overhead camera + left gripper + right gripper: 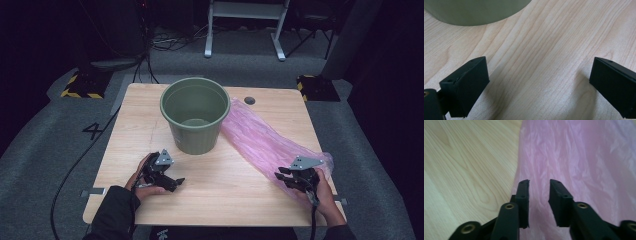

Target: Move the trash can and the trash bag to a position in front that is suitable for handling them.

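Jaws of the left gripper (172, 181) stand wide apart over the bare table (220, 185) near the bucket (195, 115), seen from high. Its own view agrees, with bucket (474, 12) ahead. In the right gripper view, the right gripper (539, 182) hovers slightly parted, unclamped, over the bag (579, 165); the step seems grasping it, so next pinch its edge.

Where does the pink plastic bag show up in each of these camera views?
High view: the pink plastic bag lies on the table's right half, slanting from beside the green bucket down to the right gripper.
Left gripper view: wood and the bucket's base at top left are what it looks at, not the bag.
Right gripper view: the bag covers the right half, under the jaws.
Shared landmark: the pale wooden tabletop.
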Demonstrator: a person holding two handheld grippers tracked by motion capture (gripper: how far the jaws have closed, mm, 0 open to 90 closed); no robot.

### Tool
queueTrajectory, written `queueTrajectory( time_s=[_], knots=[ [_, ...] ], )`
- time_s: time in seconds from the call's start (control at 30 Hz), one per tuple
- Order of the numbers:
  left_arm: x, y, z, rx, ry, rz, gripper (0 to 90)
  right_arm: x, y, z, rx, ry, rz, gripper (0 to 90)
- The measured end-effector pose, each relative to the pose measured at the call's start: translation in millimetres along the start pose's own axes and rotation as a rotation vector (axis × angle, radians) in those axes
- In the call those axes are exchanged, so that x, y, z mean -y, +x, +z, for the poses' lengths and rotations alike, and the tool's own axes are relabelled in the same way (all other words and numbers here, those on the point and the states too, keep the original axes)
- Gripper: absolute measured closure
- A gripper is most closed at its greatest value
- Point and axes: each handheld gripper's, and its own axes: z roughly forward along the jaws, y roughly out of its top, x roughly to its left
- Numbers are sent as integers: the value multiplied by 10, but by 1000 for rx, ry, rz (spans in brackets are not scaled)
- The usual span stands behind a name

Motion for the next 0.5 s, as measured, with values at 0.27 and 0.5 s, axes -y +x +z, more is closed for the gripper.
queueTrajectory(
  time_s=[0.27,0.5],
  knots=[
    [0,0,0,0,0,0,18,-309,178,46,-20,-81,-46,310],
    [0,0,0,0,0,0,18,-593,259,302,-8,-87,-36,210]
  ],
)
